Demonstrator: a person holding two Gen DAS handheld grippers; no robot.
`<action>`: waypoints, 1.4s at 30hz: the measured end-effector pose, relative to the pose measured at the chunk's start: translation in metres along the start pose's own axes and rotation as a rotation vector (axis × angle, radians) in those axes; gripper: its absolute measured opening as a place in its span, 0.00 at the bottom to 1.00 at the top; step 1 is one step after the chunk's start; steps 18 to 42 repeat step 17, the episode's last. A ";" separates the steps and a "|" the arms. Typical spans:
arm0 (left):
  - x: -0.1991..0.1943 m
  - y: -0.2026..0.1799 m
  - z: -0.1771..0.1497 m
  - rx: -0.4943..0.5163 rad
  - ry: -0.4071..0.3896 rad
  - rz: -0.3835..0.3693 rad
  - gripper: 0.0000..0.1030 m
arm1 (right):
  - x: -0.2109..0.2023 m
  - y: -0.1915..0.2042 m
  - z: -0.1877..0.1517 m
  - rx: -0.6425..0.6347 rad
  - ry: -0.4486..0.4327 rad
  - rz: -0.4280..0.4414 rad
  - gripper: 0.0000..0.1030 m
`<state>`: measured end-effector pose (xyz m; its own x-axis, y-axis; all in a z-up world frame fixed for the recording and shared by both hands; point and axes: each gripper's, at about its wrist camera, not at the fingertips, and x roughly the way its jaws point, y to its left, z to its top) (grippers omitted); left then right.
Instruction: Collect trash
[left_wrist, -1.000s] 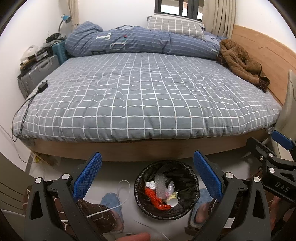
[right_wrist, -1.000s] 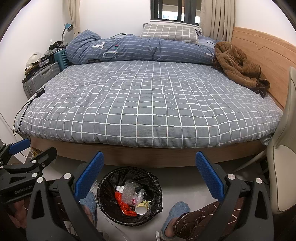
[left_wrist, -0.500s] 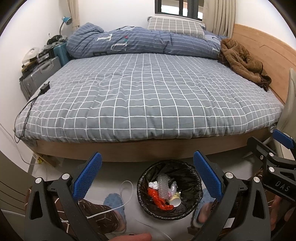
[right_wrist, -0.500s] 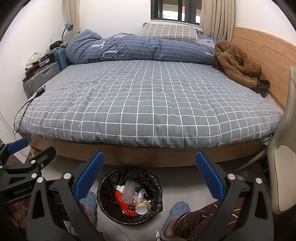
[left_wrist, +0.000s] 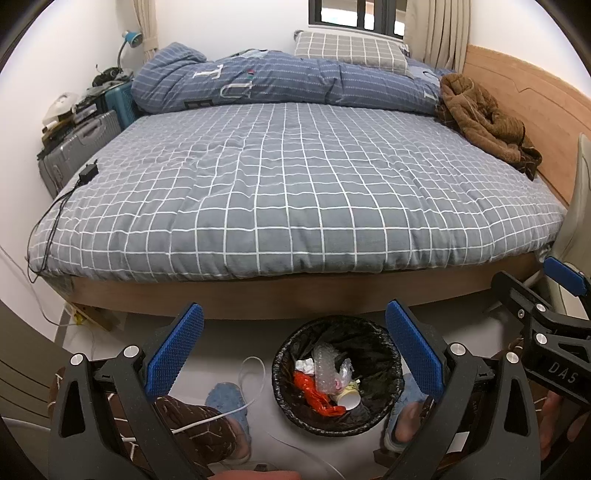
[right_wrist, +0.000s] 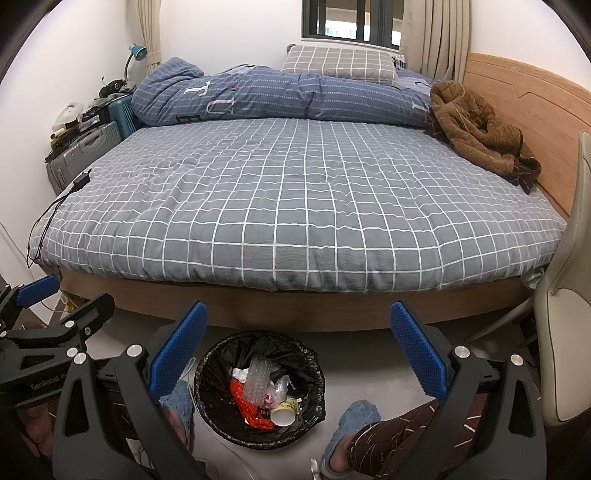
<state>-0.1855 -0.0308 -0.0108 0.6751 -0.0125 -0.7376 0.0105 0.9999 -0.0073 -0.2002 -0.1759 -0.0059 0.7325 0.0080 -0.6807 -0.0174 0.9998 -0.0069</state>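
A round bin with a black liner (left_wrist: 284, 356) (right_wrist: 207, 363) stands on the floor in front of the bed. Inside lie a red wrapper (left_wrist: 314, 393) (right_wrist: 245, 400), clear bubble wrap (left_wrist: 325, 369) (right_wrist: 258, 380), a white crumpled paper and a paper cup (left_wrist: 349, 398) (right_wrist: 282, 415). My left gripper (left_wrist: 293, 347) hangs open above the bin, with nothing between its blue pads. My right gripper (right_wrist: 297, 349) is open too and empty, slightly right of the bin. Each gripper shows at the edge of the other's view.
A wide bed with a grey checked cover (left_wrist: 295, 184) fills the view, with a blue duvet (left_wrist: 280, 83) and brown jacket (left_wrist: 484, 118) at its far side. Suitcases (left_wrist: 77, 147) stand left, a chair (right_wrist: 565, 332) right. A person's slippered feet (right_wrist: 354, 417) and a white cable (left_wrist: 251, 376) flank the bin.
The left wrist view has drifted a little, so the bin sits slightly further right and lower in it. The right view is steady. Both grippers stay open.
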 end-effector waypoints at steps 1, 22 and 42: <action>0.000 -0.001 0.000 0.003 0.001 0.000 0.94 | 0.000 0.000 0.001 0.000 0.000 0.000 0.93; 0.002 -0.002 -0.001 -0.005 0.008 -0.013 0.94 | 0.000 0.000 0.001 0.001 0.001 0.001 0.93; 0.002 -0.002 -0.001 -0.005 0.008 -0.013 0.94 | 0.000 0.000 0.001 0.001 0.001 0.001 0.93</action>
